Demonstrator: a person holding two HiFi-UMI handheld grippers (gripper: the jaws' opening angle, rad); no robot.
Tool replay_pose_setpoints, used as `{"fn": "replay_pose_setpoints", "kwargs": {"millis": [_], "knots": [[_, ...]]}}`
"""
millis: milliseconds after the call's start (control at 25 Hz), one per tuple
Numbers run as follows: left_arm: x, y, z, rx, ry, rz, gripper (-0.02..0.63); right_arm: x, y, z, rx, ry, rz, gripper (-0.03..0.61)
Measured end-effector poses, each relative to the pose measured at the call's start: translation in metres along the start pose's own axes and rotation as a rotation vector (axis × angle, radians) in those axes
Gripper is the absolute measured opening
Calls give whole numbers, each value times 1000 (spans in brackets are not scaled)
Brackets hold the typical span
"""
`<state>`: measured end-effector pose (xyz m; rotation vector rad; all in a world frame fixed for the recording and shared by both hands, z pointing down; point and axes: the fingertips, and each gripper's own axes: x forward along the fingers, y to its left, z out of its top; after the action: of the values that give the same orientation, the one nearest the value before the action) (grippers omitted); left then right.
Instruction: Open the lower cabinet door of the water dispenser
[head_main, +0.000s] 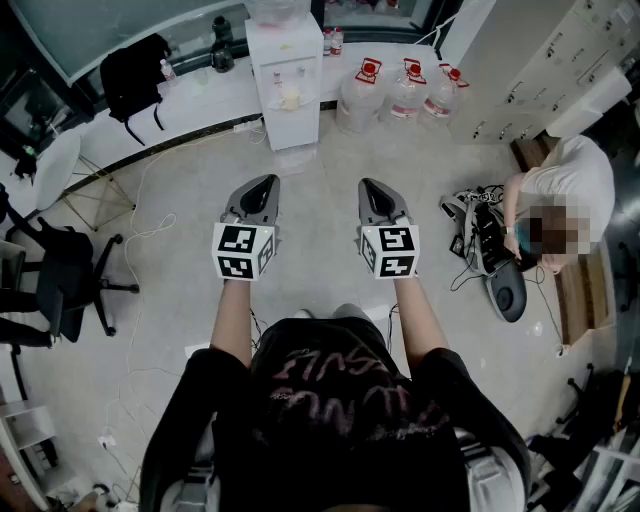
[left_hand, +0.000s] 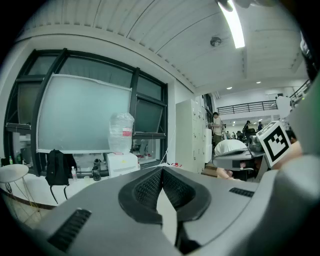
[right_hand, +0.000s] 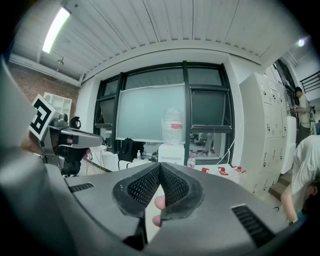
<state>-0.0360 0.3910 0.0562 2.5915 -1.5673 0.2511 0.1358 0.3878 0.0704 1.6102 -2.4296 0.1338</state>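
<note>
Head view: left gripper (head_main: 266, 183) and right gripper (head_main: 370, 185) far from water dispenser (head_main: 285, 80).
Closed, empty fingers (right_hand: 142, 189) may skid off its lower door (head_main: 292, 128).

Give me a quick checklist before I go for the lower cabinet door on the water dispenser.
1. The left tongs empty: ok, shut on nothing.
2. The right tongs empty: ok, shut on nothing.
3. The water dispenser within reach: not ok, it stands far ahead.
4. Handle on the lower cabinet door found: cannot tell, too small to make out.
5. The water jugs apart from the door's front: ok, they sit to the dispenser's right.
</note>
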Motion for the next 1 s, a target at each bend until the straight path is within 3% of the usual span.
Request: {"fn": "replay_pose_setpoints", "kwargs": {"millis": [1000], "knots": [[-19,8,-17,-19,17,-10,12,-7,15,-19,11,17,-35,14]]}}
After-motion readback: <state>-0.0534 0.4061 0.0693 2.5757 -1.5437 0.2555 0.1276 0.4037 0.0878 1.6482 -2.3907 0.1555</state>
